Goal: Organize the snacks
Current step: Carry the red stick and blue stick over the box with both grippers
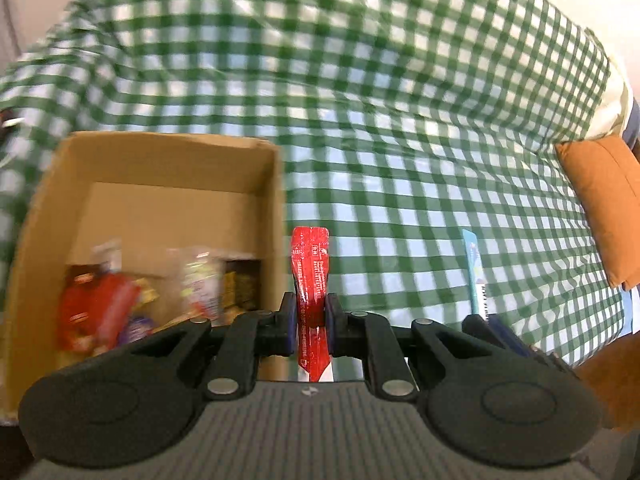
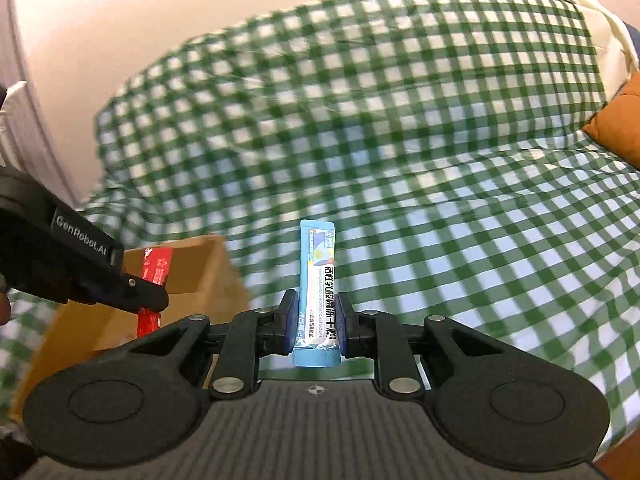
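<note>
My left gripper [image 1: 311, 312] is shut on a red snack stick packet [image 1: 310, 276] that stands upright between its pads, just right of an open cardboard box [image 1: 160, 168]. The box holds several snack packets [image 1: 100, 304]. My right gripper [image 2: 316, 316] is shut on a light blue stick packet [image 2: 319, 276], held upright above the checked cloth. In the right wrist view the left gripper's finger [image 2: 136, 294] shows at the left with the red packet [image 2: 154, 280], in front of the box [image 2: 208, 268]. The blue packet also shows edge-on in the left wrist view [image 1: 476, 268].
A green-and-white checked cloth [image 1: 400, 120] covers the whole surface under both grippers. An orange cushion [image 1: 604, 208] lies at the right edge, also in the right wrist view [image 2: 620, 124]. A pale wall [image 2: 160, 8] rises behind.
</note>
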Tool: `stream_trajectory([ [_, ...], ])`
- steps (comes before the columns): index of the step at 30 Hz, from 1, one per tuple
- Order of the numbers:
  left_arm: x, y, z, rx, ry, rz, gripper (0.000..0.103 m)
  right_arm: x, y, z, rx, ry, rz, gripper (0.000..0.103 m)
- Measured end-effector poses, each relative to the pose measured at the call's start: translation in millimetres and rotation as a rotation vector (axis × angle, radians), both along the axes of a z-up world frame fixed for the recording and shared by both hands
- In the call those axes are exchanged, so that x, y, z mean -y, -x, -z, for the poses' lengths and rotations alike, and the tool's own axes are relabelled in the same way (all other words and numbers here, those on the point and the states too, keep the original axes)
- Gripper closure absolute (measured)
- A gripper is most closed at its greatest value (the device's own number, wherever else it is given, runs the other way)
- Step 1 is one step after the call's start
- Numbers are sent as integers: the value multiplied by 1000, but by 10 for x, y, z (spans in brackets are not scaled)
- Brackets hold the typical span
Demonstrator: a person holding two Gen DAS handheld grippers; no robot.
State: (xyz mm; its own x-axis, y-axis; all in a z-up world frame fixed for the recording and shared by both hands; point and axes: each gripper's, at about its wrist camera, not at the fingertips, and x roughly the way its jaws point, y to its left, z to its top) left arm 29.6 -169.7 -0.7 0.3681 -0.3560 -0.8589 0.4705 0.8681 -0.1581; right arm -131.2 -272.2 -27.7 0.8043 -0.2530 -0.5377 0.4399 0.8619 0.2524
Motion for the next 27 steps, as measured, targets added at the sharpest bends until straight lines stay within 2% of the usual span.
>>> stream_trajectory([
  [6,-921,346,-200,46,-30,-62,88,-652,109,-216,-7,-38,-93,82],
  [14,-1875,710,-146,57,-35,-153,88,-1560,245,-344,-54,12,-248,81],
  [19,-2115,835,-88,60,-16,-169,88,-1944,297,-393,-76,77,-316,81],
  [27,-2293,981,-156,97,35,-162,88,-2213,399,-479,-88,144,-335,81],
])
